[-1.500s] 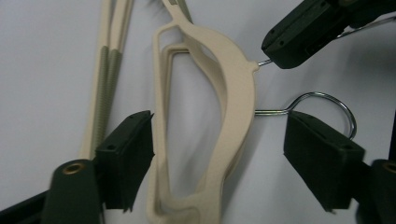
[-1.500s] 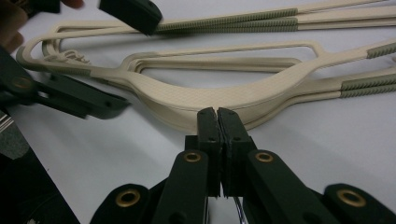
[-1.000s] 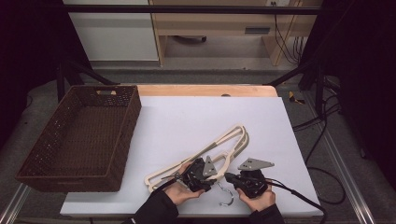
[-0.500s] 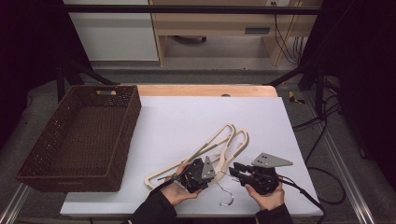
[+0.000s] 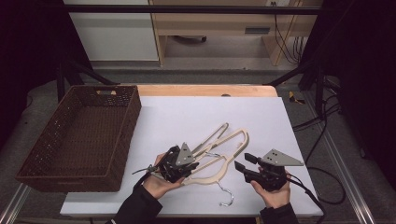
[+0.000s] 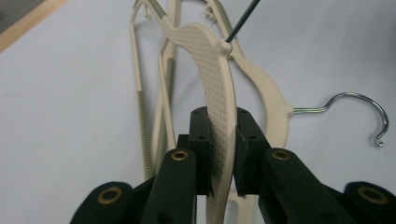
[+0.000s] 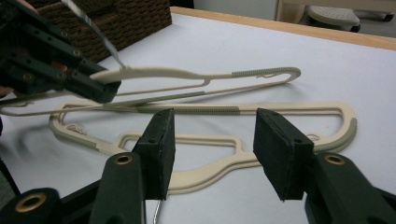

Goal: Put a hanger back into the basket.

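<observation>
Basket (image 5: 79, 140) apart from clamped hanger (image 6: 217, 84)

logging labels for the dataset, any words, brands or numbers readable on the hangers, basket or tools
None: no readable text in any view.
Held hanger: dotted texture, no lettering.
Flat hanger: plain; small raised marks near its ends, too small to read.
Basket: bare weave.
Left tool and right tool: bare black pads, no markings.
Cabinet label at the back: too blurred to read.

A brown wicker basket (image 5: 74, 135) sits at the white table's (image 5: 187, 112) left edge.
</observation>
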Demonstrator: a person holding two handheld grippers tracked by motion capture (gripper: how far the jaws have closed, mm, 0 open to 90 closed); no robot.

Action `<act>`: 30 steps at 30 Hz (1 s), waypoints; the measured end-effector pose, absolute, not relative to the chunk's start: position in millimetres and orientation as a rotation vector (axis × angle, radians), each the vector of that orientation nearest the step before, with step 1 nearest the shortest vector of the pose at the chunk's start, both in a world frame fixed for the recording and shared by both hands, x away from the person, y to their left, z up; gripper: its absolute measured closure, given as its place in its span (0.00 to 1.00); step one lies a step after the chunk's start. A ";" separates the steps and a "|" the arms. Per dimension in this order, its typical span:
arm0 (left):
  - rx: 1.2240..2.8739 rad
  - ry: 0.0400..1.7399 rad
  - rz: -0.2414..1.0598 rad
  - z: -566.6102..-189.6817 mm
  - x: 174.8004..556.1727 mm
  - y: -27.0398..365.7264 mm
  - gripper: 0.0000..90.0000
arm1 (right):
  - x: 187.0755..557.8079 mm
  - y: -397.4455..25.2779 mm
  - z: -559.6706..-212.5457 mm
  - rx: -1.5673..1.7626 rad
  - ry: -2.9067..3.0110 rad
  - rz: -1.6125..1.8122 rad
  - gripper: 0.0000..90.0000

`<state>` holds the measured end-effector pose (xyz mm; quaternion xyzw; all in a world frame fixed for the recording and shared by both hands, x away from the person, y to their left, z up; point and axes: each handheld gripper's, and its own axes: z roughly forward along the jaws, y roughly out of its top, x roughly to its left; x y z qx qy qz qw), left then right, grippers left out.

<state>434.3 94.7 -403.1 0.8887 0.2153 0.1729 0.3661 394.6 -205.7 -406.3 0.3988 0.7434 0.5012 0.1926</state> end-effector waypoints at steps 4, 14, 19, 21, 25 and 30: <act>2.239 0.598 0.473 -398.6 437.3 107.4 0.91 | 396.1 -205.1 -406.5 1.106 2.089 1.430 0.53; 2.174 0.663 0.523 -391.3 451.3 137.6 0.95 | 402.6 -197.5 -400.0 1.070 2.141 1.478 0.67; 2.120 0.670 0.534 -386.1 450.4 149.0 0.95 | 405.7 -191.0 -395.4 1.051 2.159 1.483 0.72; 2.084 0.671 0.530 -382.5 447.2 152.8 0.96 | 406.1 -189.6 -391.5 1.038 2.158 1.491 0.73; 2.050 0.676 0.482 -376.1 440.7 158.4 0.96 | 406.3 -185.2 -380.6 0.999 2.150 1.548 0.74; 2.034 0.661 0.391 -373.2 431.1 156.4 0.96 | 405.5 -171.9 -367.6 0.936 2.166 1.612 0.82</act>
